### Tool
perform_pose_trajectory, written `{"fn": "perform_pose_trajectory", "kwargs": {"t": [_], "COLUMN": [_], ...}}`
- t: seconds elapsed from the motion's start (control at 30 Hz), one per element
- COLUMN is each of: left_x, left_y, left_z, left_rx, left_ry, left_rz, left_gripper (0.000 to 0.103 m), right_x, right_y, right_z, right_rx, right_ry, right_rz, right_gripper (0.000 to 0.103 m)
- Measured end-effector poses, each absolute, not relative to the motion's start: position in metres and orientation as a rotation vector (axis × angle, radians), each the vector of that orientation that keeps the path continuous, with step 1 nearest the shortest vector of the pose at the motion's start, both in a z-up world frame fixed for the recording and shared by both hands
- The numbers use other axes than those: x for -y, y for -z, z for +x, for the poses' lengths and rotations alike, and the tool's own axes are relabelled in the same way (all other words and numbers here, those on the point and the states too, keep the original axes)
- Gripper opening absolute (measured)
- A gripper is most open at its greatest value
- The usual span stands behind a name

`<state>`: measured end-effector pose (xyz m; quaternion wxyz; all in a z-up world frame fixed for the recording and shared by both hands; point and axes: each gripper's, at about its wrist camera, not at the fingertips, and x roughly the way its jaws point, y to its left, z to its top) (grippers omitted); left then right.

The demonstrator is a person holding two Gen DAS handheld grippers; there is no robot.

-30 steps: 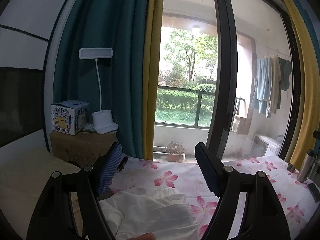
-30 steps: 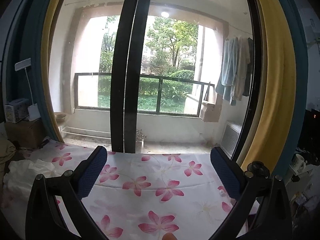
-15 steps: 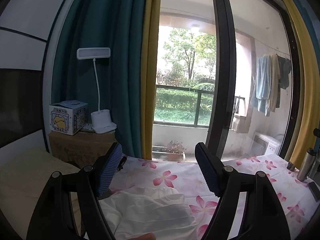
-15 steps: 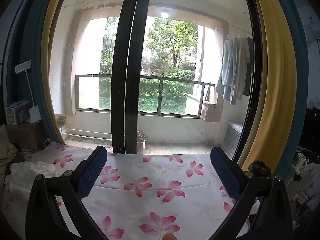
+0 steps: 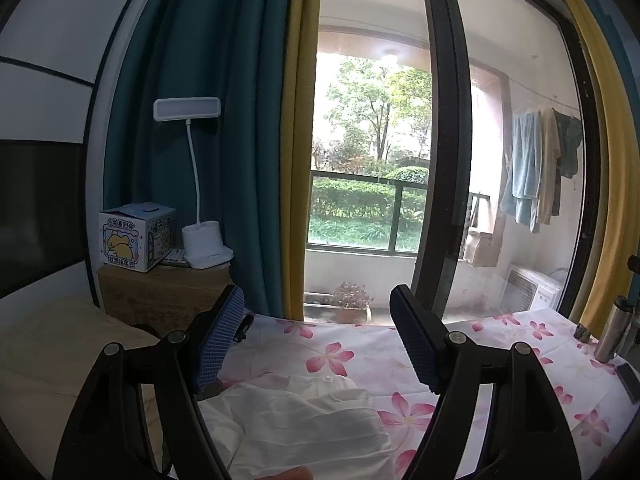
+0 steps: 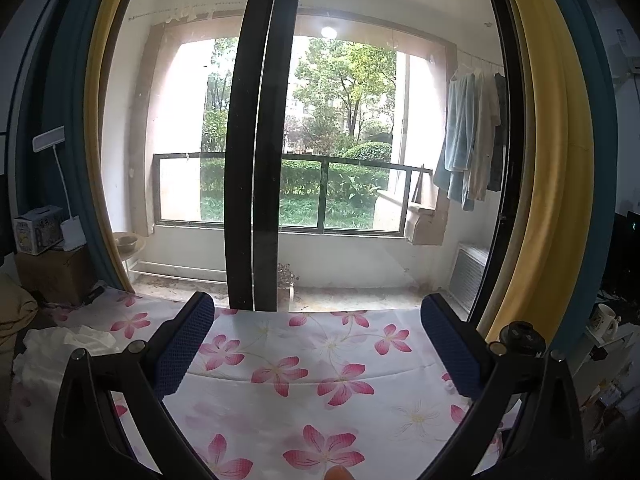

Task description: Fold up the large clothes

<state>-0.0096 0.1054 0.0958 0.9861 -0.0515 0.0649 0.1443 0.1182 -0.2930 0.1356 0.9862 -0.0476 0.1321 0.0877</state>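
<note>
A crumpled white garment [image 5: 304, 420] lies on the floral sheet [image 5: 360, 356], low in the left wrist view, just below and ahead of my left gripper [image 5: 316, 312], which is open and empty. The right wrist view shows the same white garment [image 6: 60, 348] at the far left, well away from my right gripper [image 6: 316, 320]. That gripper is open above the bare floral sheet [image 6: 300, 364] with nothing between its blue pads.
A cardboard box [image 5: 160, 296] at the left carries a white desk lamp [image 5: 204, 244] and a printed carton [image 5: 136, 240]. A glass sliding door [image 6: 256, 160] with teal and yellow curtains stands behind the bed. A metal flask [image 5: 612, 332] and a mug [image 6: 604, 316] stand right.
Both views have drifted slightly; the white garment sits a little further left in the right wrist view. Both grippers stay open.
</note>
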Motion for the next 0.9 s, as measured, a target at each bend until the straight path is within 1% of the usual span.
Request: {"fn": "perform_pose_trajectory", "kwargs": {"t": [0.9], "left_x": [-0.1052], "left_y": [-0.0913], "left_z": [-0.0089], "left_rx": [-0.134], "left_ry": [-0.264], "left_rz": [-0.094], "left_gripper": [0.078], "right_x": [0.2896], "right_y": [-0.1348], "right_z": [0.1208], "right_rx": [-0.279], "right_ry": [-0.176], "right_rz": [-0.093], "right_gripper": [0.102]}}
